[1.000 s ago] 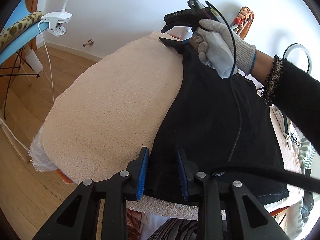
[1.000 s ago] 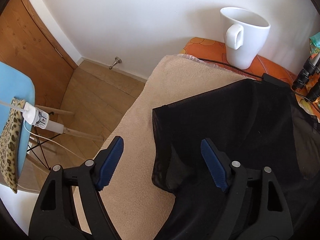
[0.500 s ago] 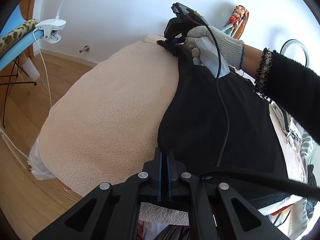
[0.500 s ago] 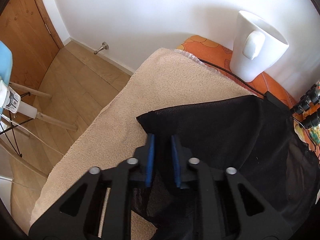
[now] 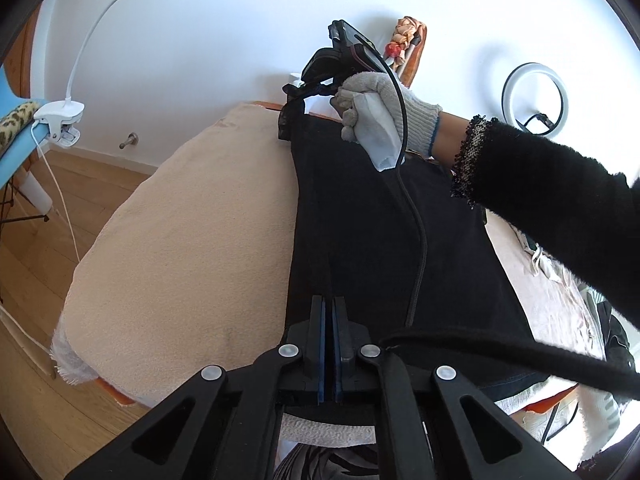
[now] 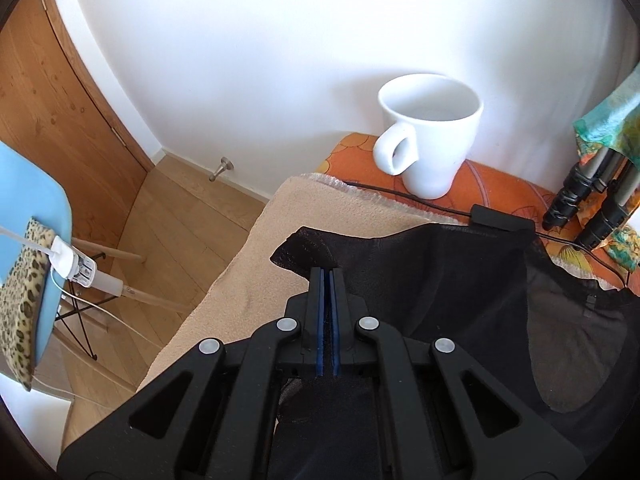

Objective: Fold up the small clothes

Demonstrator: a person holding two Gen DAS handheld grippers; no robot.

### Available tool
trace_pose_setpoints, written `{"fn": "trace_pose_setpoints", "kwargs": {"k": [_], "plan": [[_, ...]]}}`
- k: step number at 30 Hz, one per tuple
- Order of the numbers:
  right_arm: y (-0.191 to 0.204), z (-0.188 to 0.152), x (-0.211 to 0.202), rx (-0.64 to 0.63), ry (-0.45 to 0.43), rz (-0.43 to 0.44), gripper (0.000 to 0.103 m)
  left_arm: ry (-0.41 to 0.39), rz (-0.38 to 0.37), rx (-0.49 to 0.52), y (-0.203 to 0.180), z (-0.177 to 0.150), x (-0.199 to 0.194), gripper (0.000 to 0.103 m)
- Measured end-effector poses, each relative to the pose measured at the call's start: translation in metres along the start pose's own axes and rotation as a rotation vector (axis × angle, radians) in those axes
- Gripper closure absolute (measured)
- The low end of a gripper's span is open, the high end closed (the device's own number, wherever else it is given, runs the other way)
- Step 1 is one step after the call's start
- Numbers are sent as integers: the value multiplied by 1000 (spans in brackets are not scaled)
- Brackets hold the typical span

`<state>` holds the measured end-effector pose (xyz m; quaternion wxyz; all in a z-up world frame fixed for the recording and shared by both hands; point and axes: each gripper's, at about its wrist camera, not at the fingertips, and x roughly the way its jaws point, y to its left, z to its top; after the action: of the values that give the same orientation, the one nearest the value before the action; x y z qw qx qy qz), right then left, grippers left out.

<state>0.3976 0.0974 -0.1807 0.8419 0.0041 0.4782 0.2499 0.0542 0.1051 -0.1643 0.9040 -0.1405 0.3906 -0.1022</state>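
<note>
A black garment (image 5: 380, 248) lies along the right half of a beige towel (image 5: 192, 240) covering the table. My left gripper (image 5: 329, 300) is shut on the garment's near edge. My right gripper (image 5: 296, 94), held by a white-gloved hand (image 5: 376, 120), is shut on the garment's far left corner and holds it lifted off the towel. In the right wrist view the gripper (image 6: 325, 272) pinches the sheer black fabric (image 6: 460, 280), whose corner (image 6: 300, 248) folds over past the fingertips above the towel (image 6: 240, 272).
A white mug (image 6: 432, 136) stands on the orange patterned tablecloth (image 6: 500, 192) at the far end, with a black cable and tripod legs (image 6: 592, 200) beside it. A blue chair (image 6: 28, 240) with a clip lamp (image 5: 60, 120) stands left. More clothes (image 5: 552, 272) lie at the right.
Both grippers went from open to shut on the garment's left edge. Both have since lifted that edge; the far corner now hangs clear of the towel.
</note>
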Motion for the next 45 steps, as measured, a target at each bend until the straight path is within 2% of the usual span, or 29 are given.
{"fn": "trace_pose_setpoints", "kwargs": {"k": [7,12,14,16,21,23,24,25,27,28,29,31,32,35,37,39,42,45], "plan": [[-60,-17,-44,94,-84,-3,99,61,-82,101,-49,-6,18,103],[-117,-47,-60,188,-98,-95,99,115,-121,134,-78,-19,36,103],[-142,-59,-62,236,-86,-141,99,121,-120,153,-86,-23,37,103],[-159,-66,-60,276,-66,-150,99,123,-108,171,-89,-24,38,103],[-167,-68,-63,280,-70,-246,99,141,-100,179,-91,-25,44,103],[-167,-69,-63,277,-75,-250,99,154,-103,179,-93,-28,47,103],[-167,-72,-65,278,-82,-267,99,167,-110,181,-93,-29,49,98],[-166,-72,-65,267,-84,-273,99,182,-119,188,-94,-30,50,89],[-162,-69,-56,212,-15,-286,99,175,-106,201,-92,-33,46,73],[-162,-69,-51,194,28,-275,99,170,-104,206,-92,-34,44,73],[-163,-69,-50,191,41,-275,96,169,-107,208,-90,-34,40,72],[-168,-66,-57,207,18,-289,68,153,-89,216,-82,-36,30,71],[-170,-65,-65,226,-16,-293,49,142,-69,220,-77,-38,26,71],[-173,-55,-84,249,-94,-258,47,101,20,207,-62,-39,15,71],[-169,-45,-89,203,-124,-212,47,88,42,167,-50,-36,15,72],[-163,-32,-83,145,-117,-152,47,88,46,124,-40,-34,21,72],[-151,-16,-65,65,-105,-135,47,95,58,89,-33,-33,32,72],[-149,-6,-40,42,-80,-129,47,104,59,86,-33,-34,39,72]]}}
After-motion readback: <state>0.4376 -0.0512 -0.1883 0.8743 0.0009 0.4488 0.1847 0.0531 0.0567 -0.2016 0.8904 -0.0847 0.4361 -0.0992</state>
